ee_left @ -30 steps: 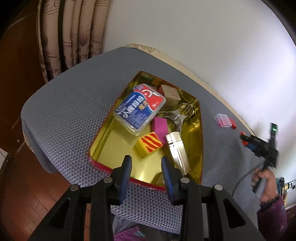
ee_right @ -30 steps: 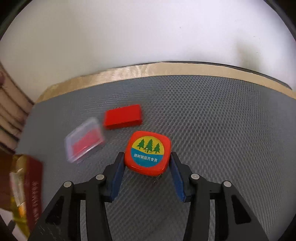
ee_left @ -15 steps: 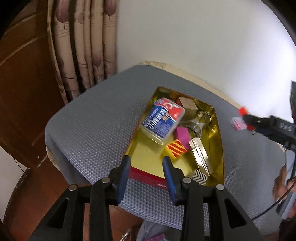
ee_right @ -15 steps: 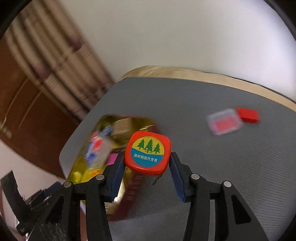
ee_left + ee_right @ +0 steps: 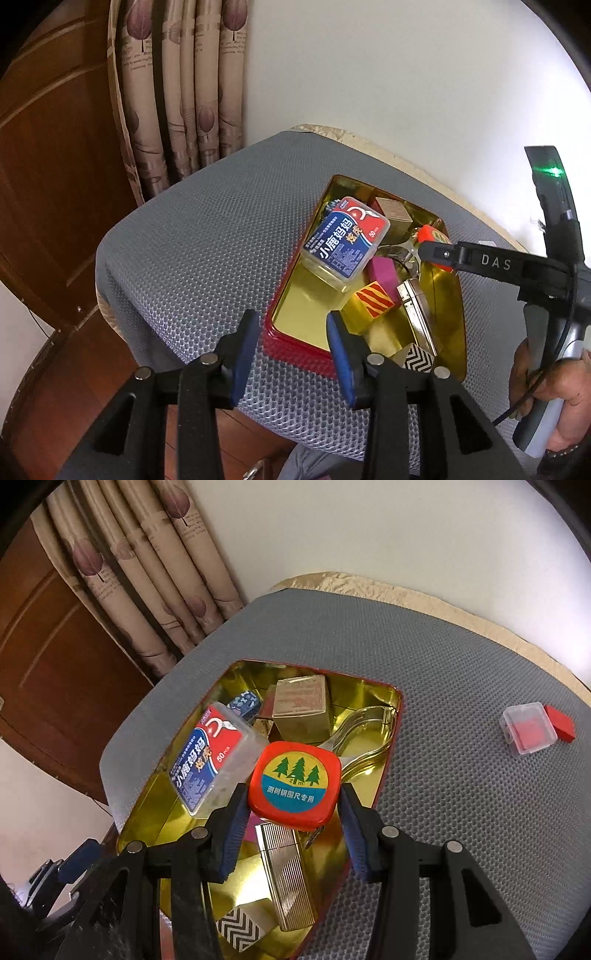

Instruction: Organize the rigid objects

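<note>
An orange tape measure [image 5: 293, 779] with a tree label hangs over the gold tin tray [image 5: 391, 760], and my right gripper [image 5: 293, 792] is shut on its sides. In the left wrist view the tape measure [image 5: 428, 233] shows at the tray's far right, behind a black finger [image 5: 443, 254]. The tray holds a floss-pick box [image 5: 345, 242], a tan box [image 5: 301, 709], a silver lighter [image 5: 288, 871] and several small blocks. My left gripper [image 5: 291, 321] hovers before the tray's near red rim [image 5: 291, 343]; its jaws are opening with nothing between them.
A clear case with a red insert [image 5: 526, 729] and a red block [image 5: 561, 725] lie on the grey mesh mat to the right of the tray. A curtain [image 5: 177, 92] and a wooden door [image 5: 48, 166] stand behind. A person's hand [image 5: 546, 384] grips the right tool.
My right gripper carried the tape measure left from the mat beside the red pieces to above the tray. The left gripper tilted up and back, and its jaws widened slightly.
</note>
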